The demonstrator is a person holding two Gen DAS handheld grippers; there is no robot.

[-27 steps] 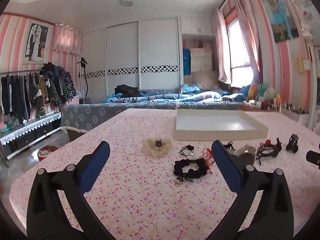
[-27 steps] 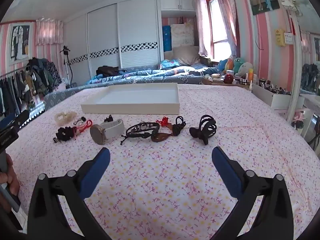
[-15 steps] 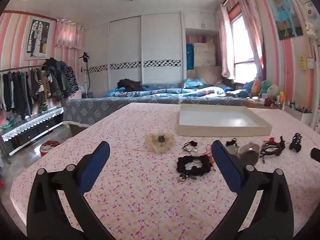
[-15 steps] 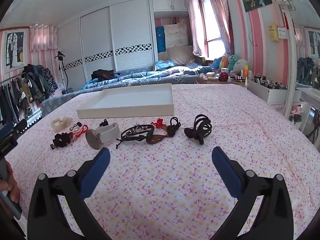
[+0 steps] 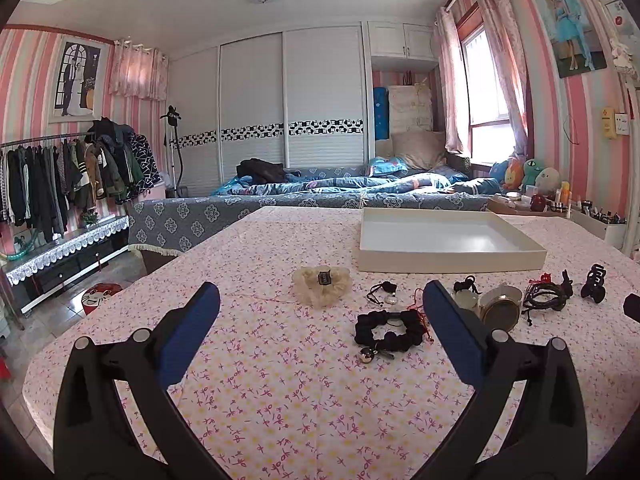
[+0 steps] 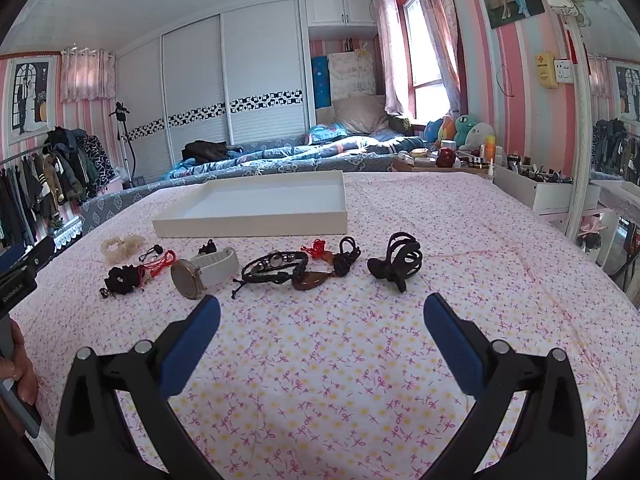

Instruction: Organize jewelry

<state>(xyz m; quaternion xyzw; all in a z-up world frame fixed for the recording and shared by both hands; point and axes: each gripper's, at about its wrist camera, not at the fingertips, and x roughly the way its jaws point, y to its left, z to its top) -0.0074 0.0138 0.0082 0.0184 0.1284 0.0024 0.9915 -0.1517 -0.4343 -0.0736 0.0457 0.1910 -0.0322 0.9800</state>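
Between the blue pads of the left gripper (image 5: 320,312) nothing is held; jaws spread wide, hovering above the table (image 5: 280,400) and touching nothing; right gripper (image 6: 320,320) likewise wide open and empty, clear of the floral cloth; both look staged short of the row, probably so either can drop onto a piece without closing first; just beyond the left gripper lies the black scrunchie (image 5: 390,330) with a small silver bell at its near edge, a red cord (image 5: 420,308) touching it; farther back the cream scrunchie (image 5: 322,285), and beside it a small black cord piece (image 5: 383,293); in front of the right gripper sit the watch (image 6: 204,274) on its white strap, the black braided bracelet (image 6: 274,267), a brown pendant (image 6: 311,280) on a knotted black cord, a red knot charm (image 6: 316,246), then the black claw clip (image 6: 398,260) a little apart on the right; everything is strung in a loose line along the near side of the white tray (image 6: 256,226), likely laid out that way for short carries; tray interior looks bare, so the sorting seems not yet begun; black scrunchie is the nearest pick for the left, claw clip or bracelet for the right; thin cords lie flat, probably fiddly to pinch.
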